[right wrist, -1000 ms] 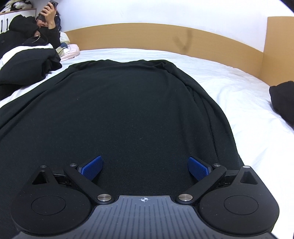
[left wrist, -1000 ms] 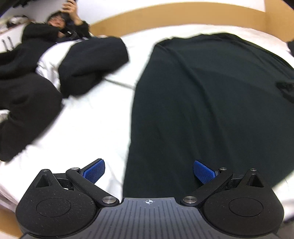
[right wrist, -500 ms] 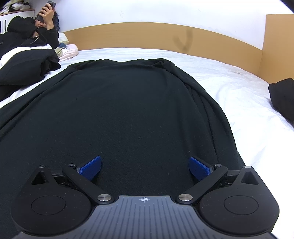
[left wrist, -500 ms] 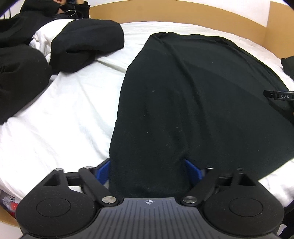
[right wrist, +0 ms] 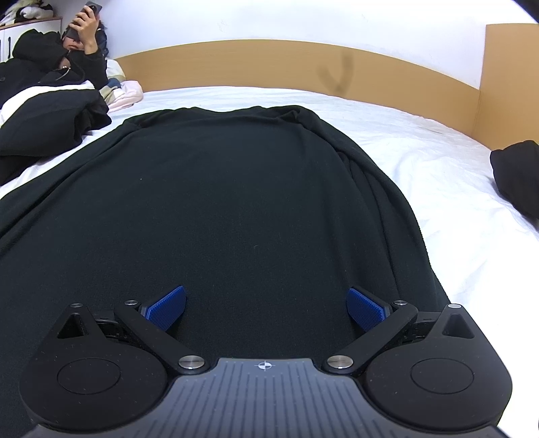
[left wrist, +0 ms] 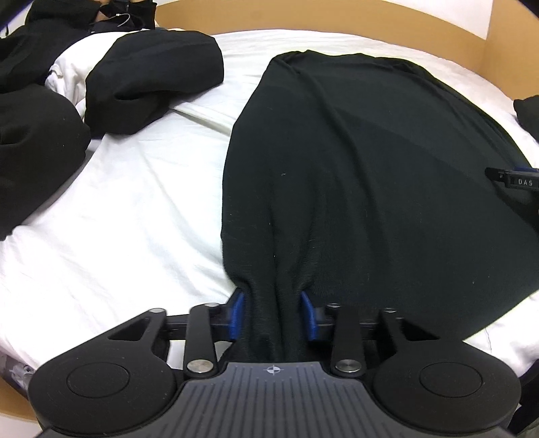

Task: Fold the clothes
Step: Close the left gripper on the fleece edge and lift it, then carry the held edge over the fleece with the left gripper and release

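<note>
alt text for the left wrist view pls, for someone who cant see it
The left hand-held gripper is shut on the bunched near edge of a black garment spread across a white bed sheet. A pile of black clothing lies at far left, and a wooden headboard runs behind.

1. I'm working in a bedroom: a bed with a white sheet fills both views
2. A wooden headboard runs along a plain white wall
3. A person in black lies at the far left holding a phone
4. Pillows and dark clothes lie about, a lived-in home
</note>
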Motion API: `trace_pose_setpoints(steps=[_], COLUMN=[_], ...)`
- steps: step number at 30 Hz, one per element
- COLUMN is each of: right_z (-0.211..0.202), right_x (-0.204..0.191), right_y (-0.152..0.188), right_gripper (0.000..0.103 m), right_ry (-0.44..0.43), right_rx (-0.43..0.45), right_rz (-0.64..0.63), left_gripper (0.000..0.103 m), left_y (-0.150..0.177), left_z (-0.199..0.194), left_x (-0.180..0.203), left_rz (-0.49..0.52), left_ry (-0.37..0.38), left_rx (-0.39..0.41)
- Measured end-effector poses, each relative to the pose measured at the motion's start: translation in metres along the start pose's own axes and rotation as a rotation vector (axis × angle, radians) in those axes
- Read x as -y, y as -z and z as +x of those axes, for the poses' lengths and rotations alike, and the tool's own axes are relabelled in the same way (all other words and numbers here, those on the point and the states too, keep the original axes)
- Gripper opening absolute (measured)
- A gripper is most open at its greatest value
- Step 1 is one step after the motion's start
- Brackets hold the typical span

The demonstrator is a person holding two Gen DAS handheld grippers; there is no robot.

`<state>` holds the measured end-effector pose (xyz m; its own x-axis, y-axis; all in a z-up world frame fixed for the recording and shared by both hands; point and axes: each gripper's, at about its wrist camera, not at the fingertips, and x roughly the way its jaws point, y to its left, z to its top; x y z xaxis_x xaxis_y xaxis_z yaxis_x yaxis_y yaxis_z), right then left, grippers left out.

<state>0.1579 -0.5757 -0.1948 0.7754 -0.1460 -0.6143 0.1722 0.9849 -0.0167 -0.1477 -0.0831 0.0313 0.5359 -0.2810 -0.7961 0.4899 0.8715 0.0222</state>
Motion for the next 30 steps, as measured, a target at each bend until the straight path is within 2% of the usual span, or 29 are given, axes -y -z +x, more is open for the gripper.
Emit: trace_pose_setpoints(steps=[2, 5, 11, 17, 20, 25, 28, 30], right_z=[-0.006, -0.007, -0.031, -0.042, -0.043, -0.045, -0.047, -0.048], right_x=[-0.001, -0.001, -0.004, -0.005, -0.005, -0.004, -0.004, -0.004], right_y=[0.003, 0.003, 0.015, 0.021, 0.022, 0.023, 0.024, 0.024], right_gripper=[0.103, 0.103, 0.103, 0.103, 0.103, 0.103, 0.103, 0.103], right_ry=[0.0, -0.002, 0.002, -0.001, -0.001, -0.005, -0.007, -0.007], right_rx=[0.0, -0.001, 0.0, -0.001, -0.001, -0.002, -0.003, -0.003], right_rz=[0.001, 0.003, -0.002, 0.001, 0.002, 0.007, 0.01, 0.01], left_gripper=[0.022, 0.02, 0.02, 0.019, 0.019, 0.019, 0.019, 0.019], left_y=[0.0, -0.001, -0.008, -0.028, -0.047, -0.097, -0.123, -0.144], left_z=[-0.002, -0.007, -0.017, -0.037, -0.046, -0.074, -0.093, -0.102], left_x=[0.001, 0.004, -0.007, -0.014, -0.014, -0.009, -0.01, -0.01], left_rz=[-0.007, -0.009, -0.008, -0.029, -0.052, -0.091, -0.113, -0.128], left_ry=[0.002, -0.004, -0.001, 0.047, 0.116, 0.208, 0.24, 0.233], left_rx=[0.006, 0.029, 0.066, 0.13, 0.16, 0.244, 0.303, 0.327])
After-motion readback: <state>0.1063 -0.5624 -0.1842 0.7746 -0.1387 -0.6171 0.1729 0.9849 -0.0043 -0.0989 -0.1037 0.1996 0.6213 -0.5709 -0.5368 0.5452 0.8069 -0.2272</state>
